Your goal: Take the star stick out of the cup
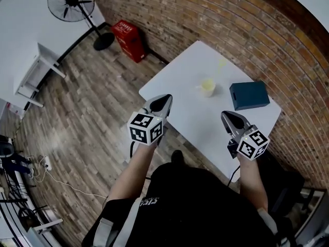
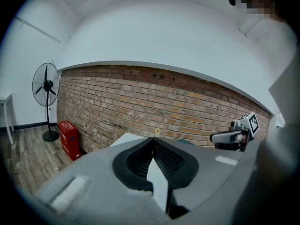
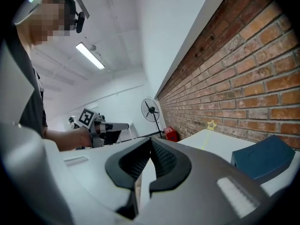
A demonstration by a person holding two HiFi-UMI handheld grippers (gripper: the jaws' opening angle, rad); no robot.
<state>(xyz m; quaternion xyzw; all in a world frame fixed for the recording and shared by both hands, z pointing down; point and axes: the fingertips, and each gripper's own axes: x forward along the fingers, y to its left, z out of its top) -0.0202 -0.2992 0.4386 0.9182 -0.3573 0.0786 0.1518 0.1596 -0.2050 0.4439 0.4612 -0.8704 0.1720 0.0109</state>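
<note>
On table [image 1: 177,84]: one cup [image 1: 207,87], one star stick [image 1: 220,67], one box [image 1: 249,95]; two hand-held grippers [image 1: 165,99] [image 1: 226,115] pressed together.

Pale yellow cup [image 1: 207,87], upright, near middle of white table [image 1: 185,71], thin pale yellow star stick [image 1: 218,70] standing in it, leaning toward one o'clock, star end uppermost
</note>
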